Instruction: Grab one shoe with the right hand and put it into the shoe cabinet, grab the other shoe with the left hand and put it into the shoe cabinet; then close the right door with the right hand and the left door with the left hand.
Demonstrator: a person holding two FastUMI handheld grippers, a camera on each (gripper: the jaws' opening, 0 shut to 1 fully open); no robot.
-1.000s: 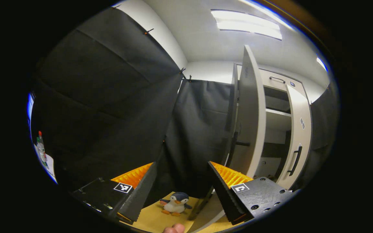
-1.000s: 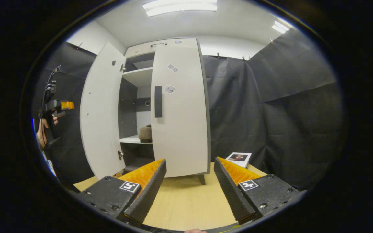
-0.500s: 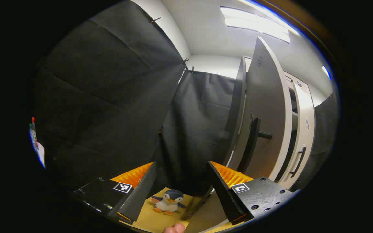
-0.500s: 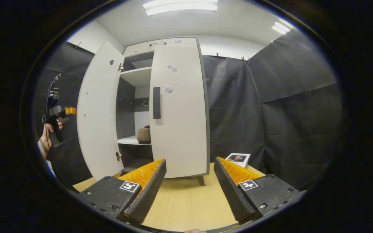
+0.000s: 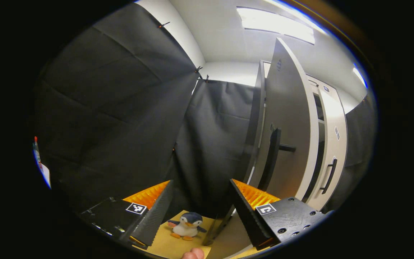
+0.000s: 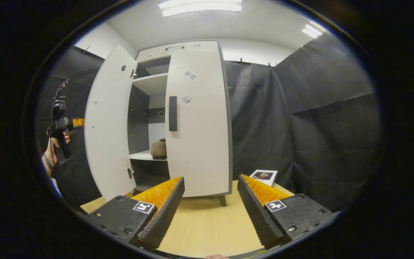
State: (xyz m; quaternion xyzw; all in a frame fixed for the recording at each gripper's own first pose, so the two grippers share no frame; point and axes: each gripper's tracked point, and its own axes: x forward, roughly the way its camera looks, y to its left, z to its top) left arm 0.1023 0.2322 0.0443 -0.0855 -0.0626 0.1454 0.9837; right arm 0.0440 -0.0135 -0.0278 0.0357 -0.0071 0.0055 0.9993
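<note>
Staged recording booth, not a home: black cloth walls (image 6: 300,108) clipped up, ceiling strip lights (image 6: 199,5), lone cabinet (image 6: 196,122)

Left tool (image 5: 196,212): two wedge-shaped fingers with ribbed inner faces, black mounting blocks with round screws, a small square black-and-white marker on each block. Right tool (image 6: 210,212): same build, markers and screws alike. Far left in the right gripper view, a hand (image 6: 50,158) with a dark wristband; thin cable rises above.

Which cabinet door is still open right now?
The left door: it swings out from the cabinet, baring shelves and a shoe. The right door lies flat against the front.
</note>
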